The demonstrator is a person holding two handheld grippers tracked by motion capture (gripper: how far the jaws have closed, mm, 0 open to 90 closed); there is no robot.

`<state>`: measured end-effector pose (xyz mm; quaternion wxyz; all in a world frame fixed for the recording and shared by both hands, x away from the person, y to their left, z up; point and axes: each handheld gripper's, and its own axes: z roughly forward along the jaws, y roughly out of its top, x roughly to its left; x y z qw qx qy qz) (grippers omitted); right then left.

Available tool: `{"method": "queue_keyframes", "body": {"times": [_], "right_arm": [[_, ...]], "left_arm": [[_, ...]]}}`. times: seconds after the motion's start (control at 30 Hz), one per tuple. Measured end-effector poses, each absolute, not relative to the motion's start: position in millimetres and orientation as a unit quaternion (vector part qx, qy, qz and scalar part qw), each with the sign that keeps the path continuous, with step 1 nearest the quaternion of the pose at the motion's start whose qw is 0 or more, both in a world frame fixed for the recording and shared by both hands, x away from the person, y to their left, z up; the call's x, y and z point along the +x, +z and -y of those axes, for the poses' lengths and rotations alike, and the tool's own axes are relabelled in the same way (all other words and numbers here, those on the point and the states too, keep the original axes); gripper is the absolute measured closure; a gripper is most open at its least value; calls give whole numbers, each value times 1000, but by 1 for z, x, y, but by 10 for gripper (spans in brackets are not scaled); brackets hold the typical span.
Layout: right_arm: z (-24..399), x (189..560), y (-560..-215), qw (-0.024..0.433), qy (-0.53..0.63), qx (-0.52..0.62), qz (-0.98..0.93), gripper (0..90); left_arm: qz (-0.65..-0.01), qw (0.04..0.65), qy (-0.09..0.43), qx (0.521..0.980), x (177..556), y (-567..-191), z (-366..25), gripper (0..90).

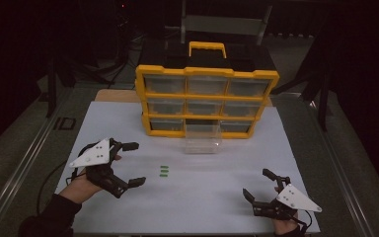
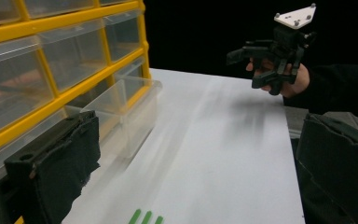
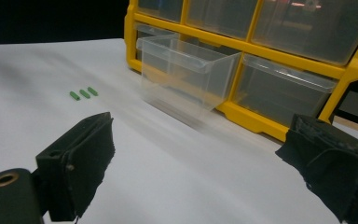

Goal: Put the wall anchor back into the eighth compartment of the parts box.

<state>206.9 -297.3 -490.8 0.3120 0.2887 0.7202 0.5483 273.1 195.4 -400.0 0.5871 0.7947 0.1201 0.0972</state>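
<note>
A yellow organizer [image 1: 207, 100] with clear drawers stands at the back of the white mat [image 1: 128, 128]. Its bottom middle drawer [image 1: 202, 139] is pulled out onto the mat, clear and empty [image 3: 182, 81] [image 2: 121, 112]. Three small green pegs [image 1: 164, 171] lie side by side on the mat [image 3: 83, 94] [image 2: 146, 218]. My left gripper [image 1: 133, 164] is open just left of the pegs, jaws wide apart. My right gripper [image 1: 258, 183] is open near the mat's front right corner, nothing between its fingers. The left gripper view shows the right gripper [image 2: 244, 65] farther off in a hand.
The organizer's yellow handle [image 1: 207, 48] rises at the back. Dark floor and metal rails [image 1: 24, 163] flank the table. A wooden board edge [image 1: 116, 95] shows behind the mat at the left.
</note>
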Motion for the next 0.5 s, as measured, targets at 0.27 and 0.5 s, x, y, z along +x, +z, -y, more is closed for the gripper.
{"method": "queue_keyframes", "body": {"times": [0.27,0.5], "right_arm": [[297,207,-491,311,548,288,-721,80],[297,207,-492,309,549,287,-722,80]], "left_arm": [[-105,570,104,808,288,-400,-184,0],[-102,548,88,825,305,-409,-175,0]]}}
